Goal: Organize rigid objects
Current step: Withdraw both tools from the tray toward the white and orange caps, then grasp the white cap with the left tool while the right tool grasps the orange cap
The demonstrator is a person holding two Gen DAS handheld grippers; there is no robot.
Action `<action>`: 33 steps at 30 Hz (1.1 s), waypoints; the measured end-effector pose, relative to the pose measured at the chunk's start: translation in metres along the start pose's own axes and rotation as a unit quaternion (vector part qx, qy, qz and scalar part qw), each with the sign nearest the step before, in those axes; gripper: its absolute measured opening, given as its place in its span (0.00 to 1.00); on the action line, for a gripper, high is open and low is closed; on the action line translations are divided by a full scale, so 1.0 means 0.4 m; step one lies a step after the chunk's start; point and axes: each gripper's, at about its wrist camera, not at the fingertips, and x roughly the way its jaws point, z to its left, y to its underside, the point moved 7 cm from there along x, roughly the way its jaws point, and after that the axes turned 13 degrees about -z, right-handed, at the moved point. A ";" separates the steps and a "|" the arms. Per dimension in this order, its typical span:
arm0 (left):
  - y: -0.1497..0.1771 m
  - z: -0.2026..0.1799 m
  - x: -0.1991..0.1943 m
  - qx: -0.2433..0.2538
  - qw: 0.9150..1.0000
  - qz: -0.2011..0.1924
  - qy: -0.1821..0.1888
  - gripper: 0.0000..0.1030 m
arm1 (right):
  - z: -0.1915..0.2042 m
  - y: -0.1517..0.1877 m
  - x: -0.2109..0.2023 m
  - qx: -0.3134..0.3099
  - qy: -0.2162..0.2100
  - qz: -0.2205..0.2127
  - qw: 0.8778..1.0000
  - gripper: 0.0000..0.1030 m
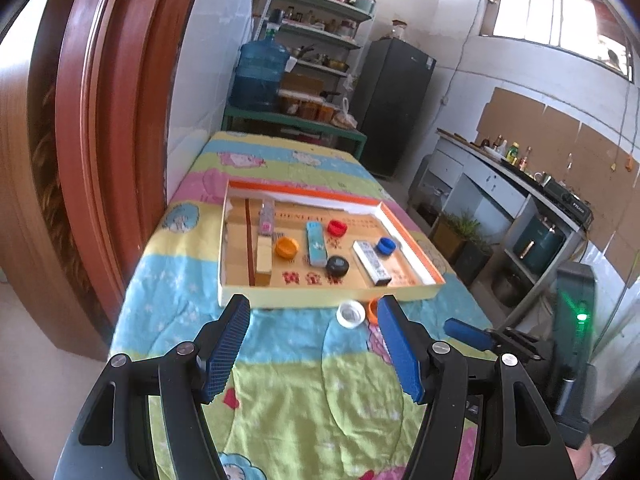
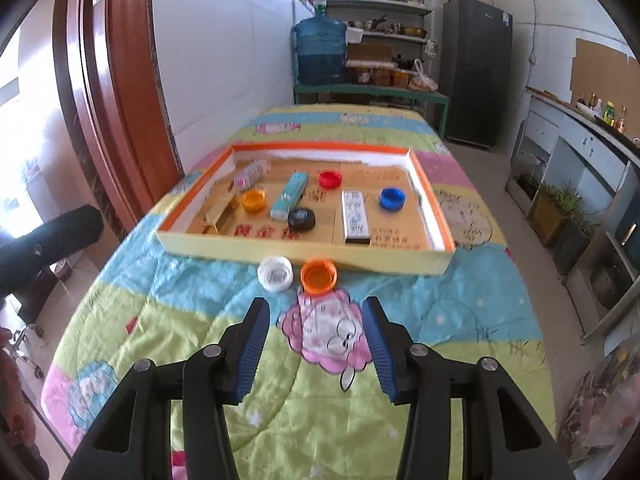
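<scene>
A shallow orange-rimmed cardboard tray [image 1: 332, 298] [image 2: 304, 254] lies on a cartoon-print cloth. Inside are an orange cap [image 1: 286, 247] [image 2: 253, 200], red cap [image 1: 337, 227] [image 2: 330, 179], blue cap [image 1: 386, 245] [image 2: 392, 198], black cap [image 1: 337, 266] [image 2: 301, 219], a light blue box [image 1: 316, 243] [image 2: 289, 194], a white box [image 1: 372, 262] [image 2: 354, 215] and a yellow block [image 1: 264, 258] [image 2: 218, 216]. Outside the tray's near wall lie a white cap [image 1: 351, 314] [image 2: 275, 274] and an orange cap [image 1: 372, 311] [image 2: 318, 276]. My left gripper [image 1: 314, 340] is open and empty. My right gripper [image 2: 316, 336] is open and empty just short of the orange cap.
A brown wooden door frame [image 1: 100, 140] stands left of the table. Beyond the far end are a blue water jug [image 2: 320, 50], shelves and a dark fridge [image 2: 476, 72]. A kitchen counter [image 1: 520, 184] runs along the right. The other gripper's blue finger [image 1: 468, 332] shows at the right.
</scene>
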 end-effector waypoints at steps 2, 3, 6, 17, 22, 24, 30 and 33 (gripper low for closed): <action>0.017 0.001 0.008 -0.002 1.000 0.008 0.000 0.66 | -0.009 0.015 0.022 0.003 0.003 0.009 1.000 0.47; 0.022 0.001 0.014 -0.002 1.000 0.011 0.000 0.66 | -0.014 0.019 0.034 0.004 0.005 0.012 1.000 0.47; 0.041 -0.002 0.031 -0.002 1.000 0.022 0.000 0.66 | -0.025 0.025 0.071 0.006 0.011 0.023 1.000 0.47; 0.070 -0.004 0.078 0.001 0.999 0.043 -0.001 0.66 | -0.010 0.023 0.174 -0.017 0.005 0.043 0.999 0.47; 0.078 -0.006 0.100 0.007 0.999 0.052 0.001 0.66 | -0.005 0.019 0.200 -0.020 0.002 0.050 0.999 0.47; 0.082 -0.009 0.110 0.010 0.998 0.057 0.001 0.66 | -0.002 0.014 0.204 -0.022 -0.001 0.049 0.999 0.41; 0.103 -0.042 0.163 0.037 0.995 0.088 0.006 0.66 | -0.011 0.015 0.197 -0.011 -0.011 0.046 0.999 0.29; 0.123 -0.066 0.200 0.051 0.992 0.114 0.009 0.66 | -0.036 0.018 0.174 -0.001 -0.005 0.040 0.999 0.29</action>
